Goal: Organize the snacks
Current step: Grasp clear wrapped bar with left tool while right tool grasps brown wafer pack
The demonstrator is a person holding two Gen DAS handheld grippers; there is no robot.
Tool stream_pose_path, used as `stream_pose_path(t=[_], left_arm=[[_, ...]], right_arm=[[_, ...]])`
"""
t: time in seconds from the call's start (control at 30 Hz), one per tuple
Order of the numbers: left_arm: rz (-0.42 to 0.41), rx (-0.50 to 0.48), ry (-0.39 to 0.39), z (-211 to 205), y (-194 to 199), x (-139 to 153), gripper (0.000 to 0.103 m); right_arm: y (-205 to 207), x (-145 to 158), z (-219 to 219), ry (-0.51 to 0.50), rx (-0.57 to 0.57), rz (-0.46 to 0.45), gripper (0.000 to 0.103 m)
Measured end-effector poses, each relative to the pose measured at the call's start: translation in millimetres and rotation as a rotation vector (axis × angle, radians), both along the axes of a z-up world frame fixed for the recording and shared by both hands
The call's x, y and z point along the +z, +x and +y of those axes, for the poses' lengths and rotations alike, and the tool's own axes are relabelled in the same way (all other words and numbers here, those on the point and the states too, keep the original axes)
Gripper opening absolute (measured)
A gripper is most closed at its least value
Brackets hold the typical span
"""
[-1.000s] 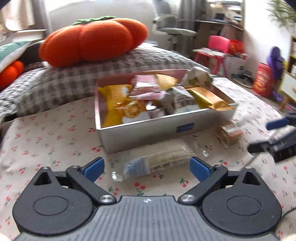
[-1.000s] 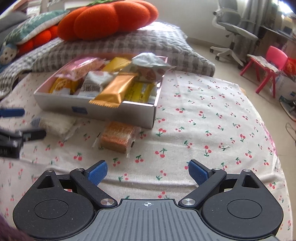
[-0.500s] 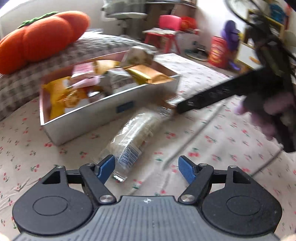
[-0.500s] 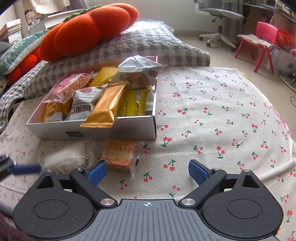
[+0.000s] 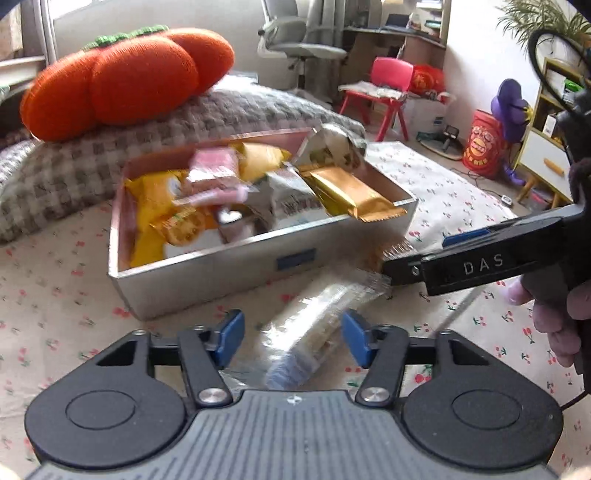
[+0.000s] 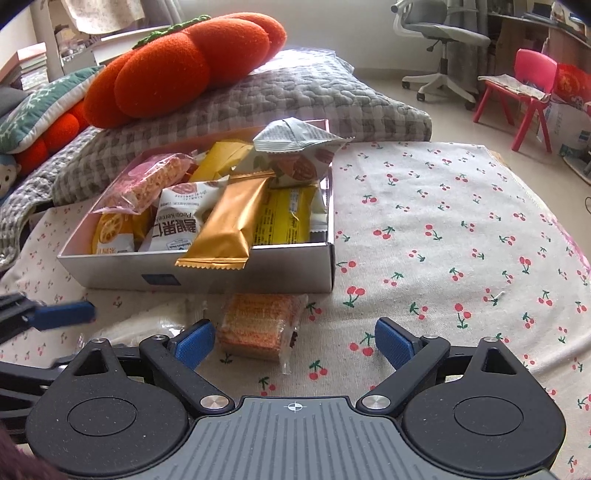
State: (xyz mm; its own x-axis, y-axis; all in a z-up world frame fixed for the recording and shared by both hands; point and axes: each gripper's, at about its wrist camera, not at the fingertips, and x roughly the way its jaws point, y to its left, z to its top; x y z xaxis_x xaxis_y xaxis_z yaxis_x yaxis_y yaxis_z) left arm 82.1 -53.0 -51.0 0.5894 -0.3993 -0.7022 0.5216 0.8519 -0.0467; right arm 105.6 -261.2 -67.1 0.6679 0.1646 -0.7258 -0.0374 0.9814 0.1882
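Note:
A grey box (image 5: pixel 207 275) (image 6: pixel 258 269) full of snack packets sits on the cherry-print cloth. A clear-wrapped pale snack bar (image 5: pixel 317 325) lies in front of the box, between the open fingers of my left gripper (image 5: pixel 291 338), not clamped. It also shows blurred in the right wrist view (image 6: pixel 155 321). An orange wafer packet (image 6: pixel 264 325) lies by the box's front wall, between the open fingers of my right gripper (image 6: pixel 293 343). The right gripper shows in the left wrist view (image 5: pixel 436 254), reaching in from the right near that packet.
A grey checked pillow (image 6: pixel 295 99) with an orange pumpkin cushion (image 5: pixel 125 81) lies behind the box. A gold packet (image 6: pixel 229 225) overhangs the box's front edge. An office chair (image 6: pixel 439 33), a pink child's chair (image 6: pixel 528 85) and shelves stand on the floor beyond.
Both grippers have closed in on the snacks before the box. The pale bar now lies between the left fingers, the wafer packet between the right fingers. The left fingers have narrowed somewhat.

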Motion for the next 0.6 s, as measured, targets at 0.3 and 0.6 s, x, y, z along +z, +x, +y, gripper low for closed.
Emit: stream_pose_path(t=[0.3,0.6], left_arm=[[0.032,0.038,0.127,-19.1,-6.5,0.4,0.040],[0.123,0.189,0.168,-10.7,-14.7,6.0,0.030]], right_arm=[[-4.7,3.4,-6.0,0.042,0.056,-0.011,0.056],[-10.2,7.5,-2.1,0.044,0.108,-0.004,0.037]])
